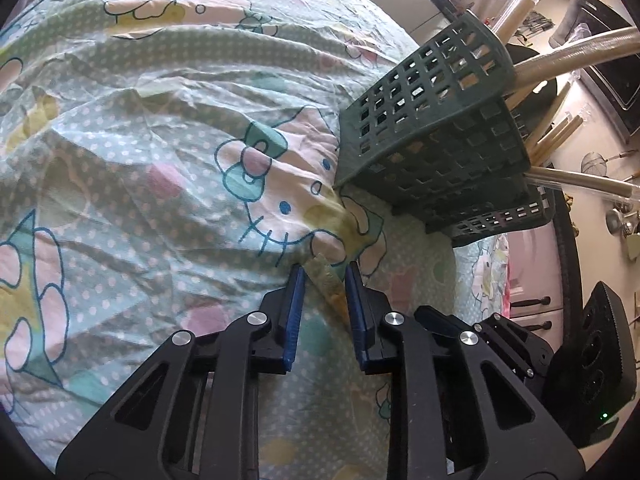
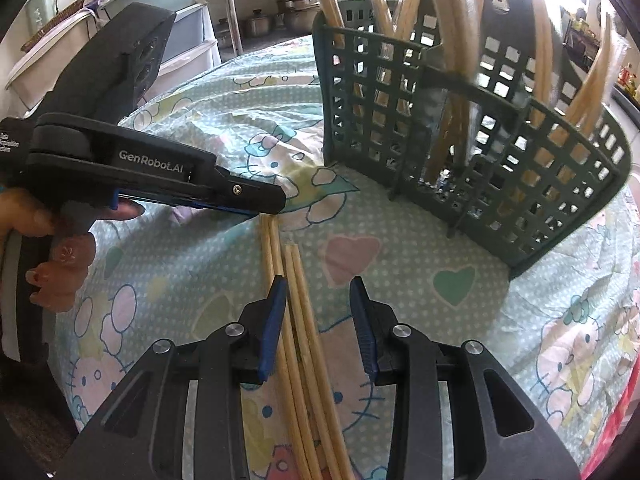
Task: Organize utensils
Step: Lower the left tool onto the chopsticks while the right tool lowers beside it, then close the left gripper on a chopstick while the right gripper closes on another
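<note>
Left gripper (image 1: 324,270) hovered low over cartoon-print cloth (image 1: 140,140), jaws narrow, wrapped chopstick tip (image 1: 326,276) between blue pads; contact could not be told. Right gripper (image 2: 318,284) stood partly open over bundle of chopsticks (image 2: 298,300) lying on cloth, left pad just beside them, nothing clamped. Green lattice basket (image 2: 520,168) stood near, more wrapped chopsticks upright inside. Hand (image 2: 60,264) gripped left tool.
</note>
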Demonstrator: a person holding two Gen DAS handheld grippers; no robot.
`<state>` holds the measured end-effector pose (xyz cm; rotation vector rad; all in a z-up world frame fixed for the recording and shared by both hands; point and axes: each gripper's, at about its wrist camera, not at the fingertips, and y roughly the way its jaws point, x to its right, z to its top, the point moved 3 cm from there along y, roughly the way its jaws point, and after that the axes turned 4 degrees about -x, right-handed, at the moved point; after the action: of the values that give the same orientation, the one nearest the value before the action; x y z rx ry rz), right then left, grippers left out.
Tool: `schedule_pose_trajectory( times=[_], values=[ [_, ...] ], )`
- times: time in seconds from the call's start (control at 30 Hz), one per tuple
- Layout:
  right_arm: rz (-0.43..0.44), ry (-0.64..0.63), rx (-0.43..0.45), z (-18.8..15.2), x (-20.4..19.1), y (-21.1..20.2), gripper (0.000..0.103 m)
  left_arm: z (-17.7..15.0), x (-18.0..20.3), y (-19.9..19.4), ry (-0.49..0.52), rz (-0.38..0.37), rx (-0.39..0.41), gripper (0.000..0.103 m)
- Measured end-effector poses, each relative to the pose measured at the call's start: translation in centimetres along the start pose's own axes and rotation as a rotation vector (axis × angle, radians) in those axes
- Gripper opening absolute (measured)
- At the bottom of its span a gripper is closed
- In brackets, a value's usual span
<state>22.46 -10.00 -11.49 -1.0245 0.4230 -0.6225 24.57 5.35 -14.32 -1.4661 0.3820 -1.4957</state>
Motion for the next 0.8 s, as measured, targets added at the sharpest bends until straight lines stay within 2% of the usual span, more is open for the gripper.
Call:
schedule_pose_trajectory(
  times=[0.43, 0.5, 0.73, 0.8],
  values=[
    [0.021, -0.005, -0.027, 3.6, -0.6, 2.3, 0.025, 0.9, -0.6, 0.1, -0.060, -0.036, -0.009, 0.016],
    [0.001, -0.008, -0.049, 3.9, -0.6, 3.1, 0.021, 0.9, -0.5, 0.1, -0.053, -0.024, -0.005, 0.014],
    [-0.026, -0.019, -0.040, 4.3, -1.3, 3.7, 0.014, 0.9, -1.0, 0.0, -0.040, -0.020, 0.003, 0.008],
    [-0.039, -0.034, -0.042, 3.9, -1.7, 3.6, 0.009, 0.8, -1.1, -0.1, -0.030, -0.023, 0.006, 0.007]
  ],
)
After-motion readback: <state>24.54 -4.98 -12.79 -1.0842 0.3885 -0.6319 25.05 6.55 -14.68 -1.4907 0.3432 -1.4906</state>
